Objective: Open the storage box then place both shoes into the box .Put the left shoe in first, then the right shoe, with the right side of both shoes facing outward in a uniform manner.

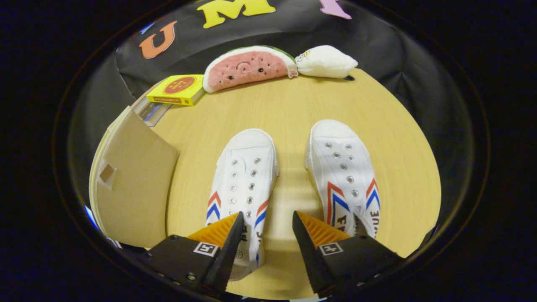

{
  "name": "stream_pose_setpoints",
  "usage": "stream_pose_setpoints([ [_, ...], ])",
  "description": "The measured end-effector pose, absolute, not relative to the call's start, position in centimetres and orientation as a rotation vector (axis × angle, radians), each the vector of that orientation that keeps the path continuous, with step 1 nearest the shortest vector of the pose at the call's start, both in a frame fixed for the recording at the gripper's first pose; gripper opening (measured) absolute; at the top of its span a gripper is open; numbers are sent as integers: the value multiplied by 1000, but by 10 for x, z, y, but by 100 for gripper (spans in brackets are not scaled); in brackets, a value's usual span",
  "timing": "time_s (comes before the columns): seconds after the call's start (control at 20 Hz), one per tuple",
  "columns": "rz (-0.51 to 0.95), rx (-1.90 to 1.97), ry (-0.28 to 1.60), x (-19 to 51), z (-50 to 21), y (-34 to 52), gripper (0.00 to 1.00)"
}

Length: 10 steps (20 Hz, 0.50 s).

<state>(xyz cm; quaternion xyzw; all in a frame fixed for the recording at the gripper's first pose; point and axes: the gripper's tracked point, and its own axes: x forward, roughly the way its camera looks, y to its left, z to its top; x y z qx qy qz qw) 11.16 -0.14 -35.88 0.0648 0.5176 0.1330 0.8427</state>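
Two white canvas shoes with red and blue chevrons stand side by side on the wooden table (293, 105), toes pointing away from me. The left shoe (243, 176) runs under my left finger, and the right shoe (346, 176) lies just ahead of my right finger. My gripper (268, 220) hovers open above the heel ends, with bare table and the left shoe's inner edge between the fingers. The storage box (134, 184), tan cardboard, lies to the left of the shoes with its lid down.
A yellow flat box (178, 89) rests on a clear case beyond the storage box. A watermelon-slice plush (247, 67) and a white plush (325, 62) lie along the table's far edge. Black cloth hangs behind them.
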Motion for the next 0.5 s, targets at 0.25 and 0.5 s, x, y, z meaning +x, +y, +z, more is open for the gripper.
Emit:
stream_pose_setpoints([
  [0.25, 359, 188, 1128, 110, -356, 15, 39],
  [0.5, 326, 271, 1144, 112, -354, 14, 7],
])
